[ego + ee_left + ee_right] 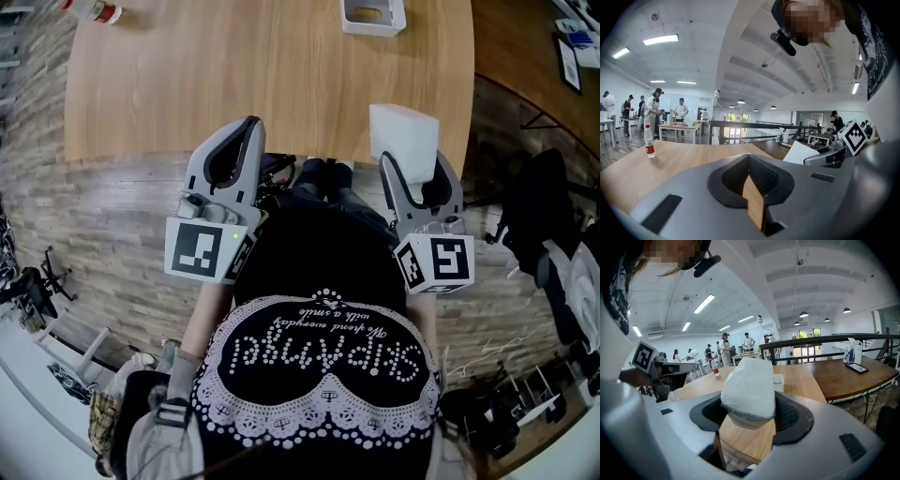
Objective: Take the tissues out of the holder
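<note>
A white tissue pack [403, 134] [750, 385] sits between the jaws of my right gripper [417, 173] [751, 414], which is shut on it above the table's near edge. The white tissue holder [373, 16] stands at the far edge of the wooden table [234, 75]; in the right gripper view the holder [778, 379] peeks out behind the pack. My left gripper [236, 142] [750, 161] hovers at the near edge to the left, jaws together with nothing in them.
A plastic bottle with a red label [94, 9] [648, 140] stands at the table's far left. Behind the table are other desks, a railing and several people. A dark table [843, 373] lies to the right.
</note>
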### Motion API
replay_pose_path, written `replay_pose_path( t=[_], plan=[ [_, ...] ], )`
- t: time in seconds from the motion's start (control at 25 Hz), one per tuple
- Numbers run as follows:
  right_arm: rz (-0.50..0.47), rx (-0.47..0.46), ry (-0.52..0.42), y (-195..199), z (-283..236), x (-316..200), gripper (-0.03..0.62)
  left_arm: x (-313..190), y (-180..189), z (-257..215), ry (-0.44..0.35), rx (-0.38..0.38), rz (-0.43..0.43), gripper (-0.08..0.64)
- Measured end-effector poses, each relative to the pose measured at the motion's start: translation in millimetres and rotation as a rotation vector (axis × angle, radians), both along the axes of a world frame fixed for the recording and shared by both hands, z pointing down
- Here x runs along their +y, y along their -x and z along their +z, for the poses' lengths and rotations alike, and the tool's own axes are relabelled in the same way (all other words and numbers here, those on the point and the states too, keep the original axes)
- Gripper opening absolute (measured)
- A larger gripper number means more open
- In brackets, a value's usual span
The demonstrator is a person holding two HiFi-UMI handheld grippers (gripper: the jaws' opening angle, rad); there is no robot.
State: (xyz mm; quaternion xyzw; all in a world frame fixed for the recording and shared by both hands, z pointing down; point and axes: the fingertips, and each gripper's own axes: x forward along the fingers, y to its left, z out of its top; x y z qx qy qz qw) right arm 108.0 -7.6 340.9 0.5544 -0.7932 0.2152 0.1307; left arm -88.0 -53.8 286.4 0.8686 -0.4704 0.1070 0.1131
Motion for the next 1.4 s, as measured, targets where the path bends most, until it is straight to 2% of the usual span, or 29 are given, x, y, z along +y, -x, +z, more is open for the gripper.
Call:
replay_pose_path(
  t=[0.44, 1.4],
  plan=[
    [-0.012, -0.003, -0.012, 0, -2, -1, 0.284, -1, 9, -1, -0.013, -0.004, -0.032, 0.006],
    [-0.039, 0.001, -0.026, 2, -2, -1, 0.284, 1, 10, -1, -0.014, -0.004, -0.040, 0.006]
  ],
)
